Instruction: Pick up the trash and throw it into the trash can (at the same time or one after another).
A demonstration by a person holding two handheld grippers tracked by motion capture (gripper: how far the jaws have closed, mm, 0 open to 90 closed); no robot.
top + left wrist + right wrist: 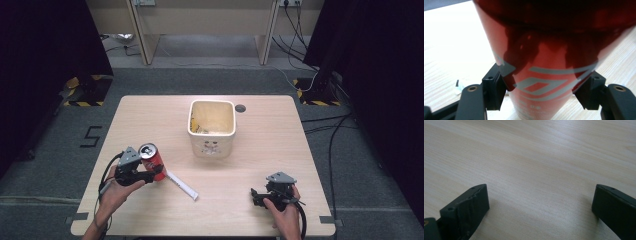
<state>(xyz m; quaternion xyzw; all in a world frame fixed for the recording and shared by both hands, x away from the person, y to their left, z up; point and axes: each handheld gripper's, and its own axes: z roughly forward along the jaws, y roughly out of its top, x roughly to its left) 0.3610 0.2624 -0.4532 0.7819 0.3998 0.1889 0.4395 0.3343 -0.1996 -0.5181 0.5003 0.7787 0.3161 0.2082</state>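
- Pale wood is spreading under everything we are working on: the bench [260,150] is standing on a grey floor, with dark curtains hanging on both sides and cables trailing off behind it
- We are gripping the red can [151,161] with the left claw [150,176], near the bench's left front part and well apart from the cream bin [212,142] that is sitting toward the middle
- In the left gripper view the left claw [540,87] is standing fairly wide, its two black pads pressing on opposite sides of the red can [541,75], low on its body
- We are judging the can to be light and thin-walled, so it is likely denting if we are squeezing hard; its painted metal skin is looking smooth and slippery, so we are wanting the pads square on the round wall, about mid-height, rather than near the tapering ends
- Whether it is full or empty we cannot tell, though its silver top is looking opened from above
- The can is showing glossy red with grey-white angular markings and small pale lettering lower down, and it is leaning slightly in the grip rather than standing plumb
- A thin white strip [182,184] is lying on the wood just beside the can, toward the middle
- Our right claw [256,196] is resting near the right front edge; in the right gripper view its jaws are gaping wide over bare wood, holding nothing
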